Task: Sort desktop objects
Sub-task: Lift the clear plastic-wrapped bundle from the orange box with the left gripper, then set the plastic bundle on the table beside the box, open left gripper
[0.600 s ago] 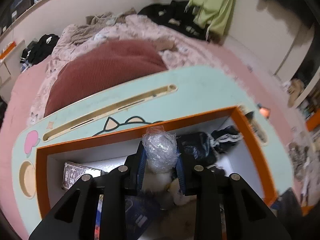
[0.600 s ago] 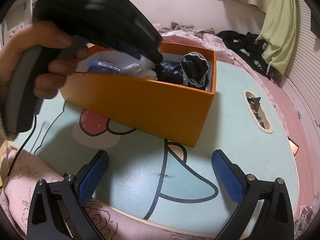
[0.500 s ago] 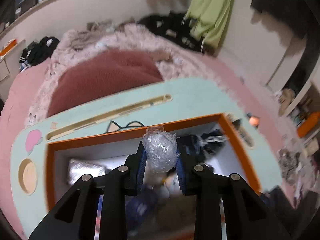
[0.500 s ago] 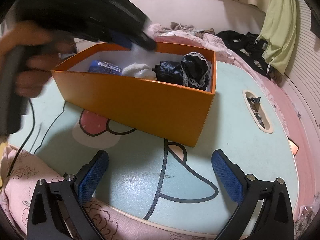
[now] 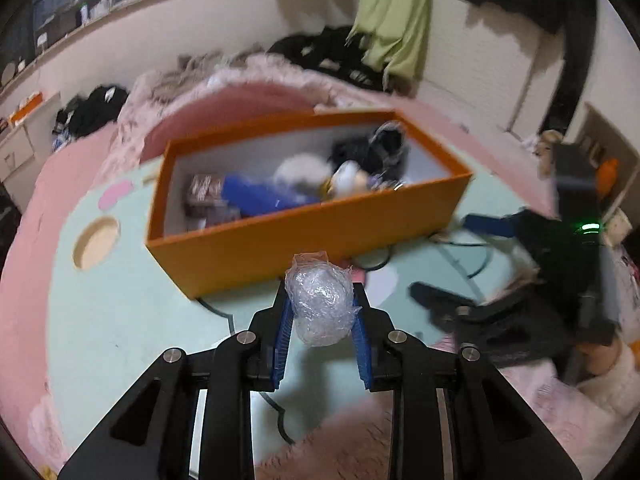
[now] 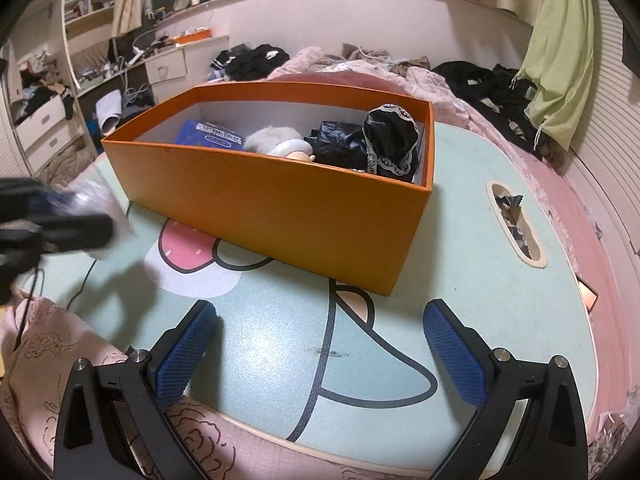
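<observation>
My left gripper (image 5: 320,312) is shut on a crumpled ball of clear plastic wrap (image 5: 320,304) and holds it above the mint-green lap table (image 5: 116,312), in front of the orange box (image 5: 304,240). The box (image 6: 280,204) holds a blue packet (image 6: 210,136), a white fluffy item (image 6: 272,138), black lace-trimmed fabric (image 6: 384,140) and other small things. My right gripper (image 6: 320,344) is open and empty, low over the table's near edge. The left gripper shows blurred at the far left of the right wrist view (image 6: 52,228).
The table has a round cup hole (image 5: 96,242) and a side slot with dark wrappers (image 6: 516,220). Pink bedding (image 6: 60,360) surrounds the table. Clothes lie on the bed behind, and a green garment (image 6: 560,56) hangs at the right. A black cable (image 5: 472,256) lies on the table.
My left gripper has pulled back out of the box toward the near left side of the table, still holding the plastic wrap ball. The right gripper has not moved.
</observation>
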Demonstrator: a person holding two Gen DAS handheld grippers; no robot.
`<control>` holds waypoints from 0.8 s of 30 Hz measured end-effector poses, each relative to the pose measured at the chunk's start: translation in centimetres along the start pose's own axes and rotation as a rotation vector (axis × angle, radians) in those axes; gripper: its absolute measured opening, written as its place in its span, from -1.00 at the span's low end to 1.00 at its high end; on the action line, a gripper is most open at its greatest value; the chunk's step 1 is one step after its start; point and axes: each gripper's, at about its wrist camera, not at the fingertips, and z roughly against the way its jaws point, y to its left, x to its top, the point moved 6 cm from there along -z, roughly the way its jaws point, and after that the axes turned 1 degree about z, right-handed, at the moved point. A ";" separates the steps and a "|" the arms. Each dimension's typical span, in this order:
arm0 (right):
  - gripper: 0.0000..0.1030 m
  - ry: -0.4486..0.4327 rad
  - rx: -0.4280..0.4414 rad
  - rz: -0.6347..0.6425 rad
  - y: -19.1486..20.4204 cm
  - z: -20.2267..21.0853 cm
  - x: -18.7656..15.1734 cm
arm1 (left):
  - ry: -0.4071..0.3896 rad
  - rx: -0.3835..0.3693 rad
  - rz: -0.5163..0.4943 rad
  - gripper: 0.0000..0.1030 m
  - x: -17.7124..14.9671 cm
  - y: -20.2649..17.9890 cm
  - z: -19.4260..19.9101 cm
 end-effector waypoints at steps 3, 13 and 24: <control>0.99 0.000 -0.002 -0.001 0.1 -0.1 0.0 | 0.019 -0.017 0.038 -0.44 0.8 0.2 -2.2; 0.99 0.003 -0.010 -0.010 0.0 -0.1 0.0 | 0.023 0.054 0.033 0.39 -0.3 0.0 -2.2; 0.98 0.023 -0.034 -0.030 0.1 -0.5 0.4 | 0.033 0.081 0.062 0.99 -4.2 2.1 -2.1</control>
